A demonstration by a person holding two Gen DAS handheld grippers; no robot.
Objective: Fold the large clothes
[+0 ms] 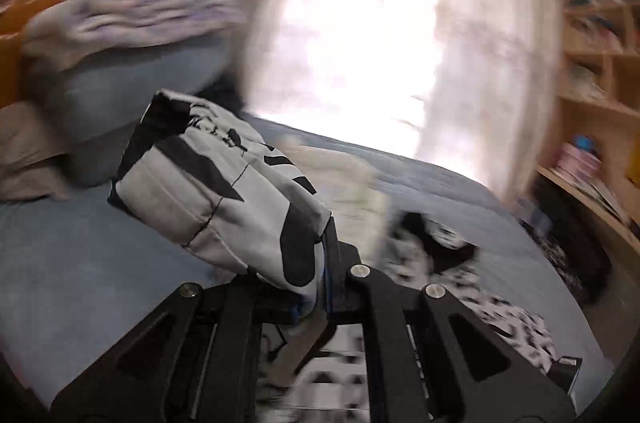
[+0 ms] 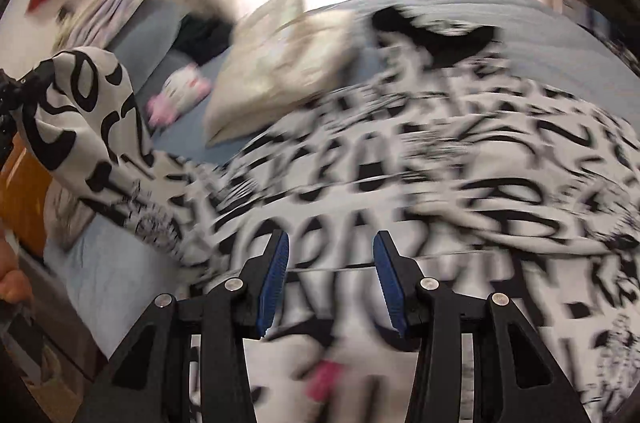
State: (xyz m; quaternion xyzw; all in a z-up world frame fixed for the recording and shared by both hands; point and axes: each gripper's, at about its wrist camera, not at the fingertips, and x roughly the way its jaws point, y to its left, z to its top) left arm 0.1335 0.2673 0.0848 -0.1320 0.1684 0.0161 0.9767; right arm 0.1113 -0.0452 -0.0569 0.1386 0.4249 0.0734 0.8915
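My left gripper (image 1: 320, 287) pinches the shirt (image 1: 216, 191); a thin bite could slip. My right gripper (image 2: 330, 287), lower centre, hangs apart, empty.

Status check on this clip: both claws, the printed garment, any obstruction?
Left claw shut on black-and-white printed garment, corner lifted. Right claw open above it, empty. Cream pillow overlaps garment's far edge on the bed.

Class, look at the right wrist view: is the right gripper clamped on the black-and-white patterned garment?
No: the right gripper stands open, its blue pads apart, with the black-and-white patterned garment spread beyond them, unpinched.
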